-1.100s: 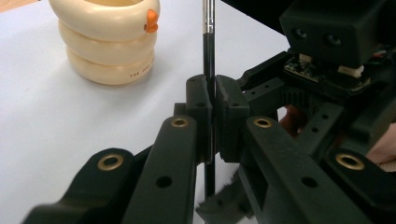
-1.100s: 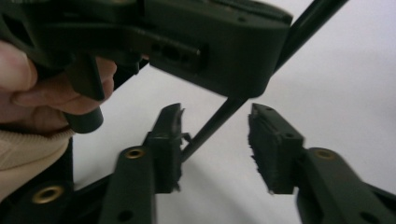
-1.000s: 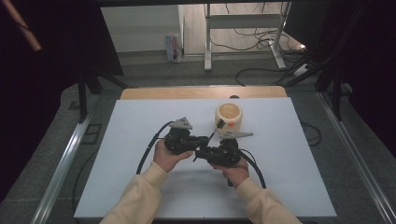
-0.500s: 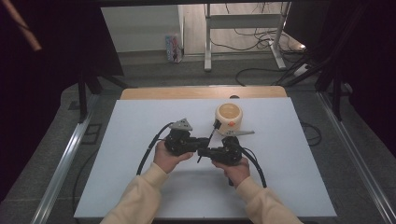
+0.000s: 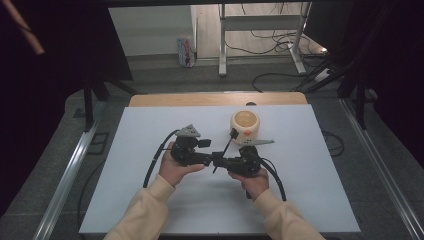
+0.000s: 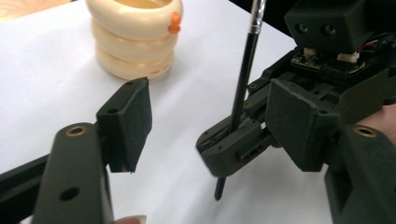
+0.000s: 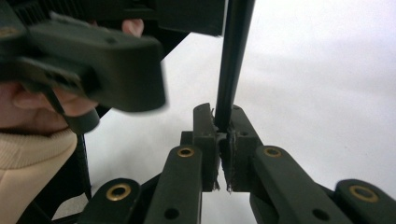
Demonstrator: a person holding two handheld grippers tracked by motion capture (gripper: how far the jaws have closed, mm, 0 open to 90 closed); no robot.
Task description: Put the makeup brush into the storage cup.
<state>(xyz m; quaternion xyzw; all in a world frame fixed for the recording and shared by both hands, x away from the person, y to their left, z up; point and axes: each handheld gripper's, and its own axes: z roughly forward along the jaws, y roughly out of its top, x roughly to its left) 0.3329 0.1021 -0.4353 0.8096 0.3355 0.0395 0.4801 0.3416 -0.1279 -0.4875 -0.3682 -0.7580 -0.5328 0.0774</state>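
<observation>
The right tool [image 7: 223, 140] is clamped shut on a thin black paintbrush [image 6: 243, 79], its two pads pinching the handle low down, so that a short stub of handle pokes out below the jaws while the long shaft rises up and away toward the metal ferrule. The left tool [image 6: 210, 116] stands open around that grip: its jaws have just been opening, and its pads [image 6: 135, 116] now stand clear on either side of the right tool's tips without pressing on the brush. In the high view the two tools meet nose to nose above the middle of the white bench [image 5: 150, 125], the brush [image 5: 226, 147] slanting up from between them toward the cream ringed pot [image 5: 245, 125] that sits just behind. The brush looks light, stiff and slim, with a smooth lacquered handle that could easily swivel or slide in a two-pad pinch; the bristle end is out of frame in the gripper views, and it is likely the delicate part. The sound place to hold it is on the plain handle, near the middle or a little toward the ferrule for better control of the tip, never on the bristles. Both hands hold the tools about level, the left hand [image 5: 175, 167] and right hand [image 5: 252, 182] curled around the bodies with forearms coming in from the near edge, cream sleeves [image 5: 145, 212] angled inward.
</observation>
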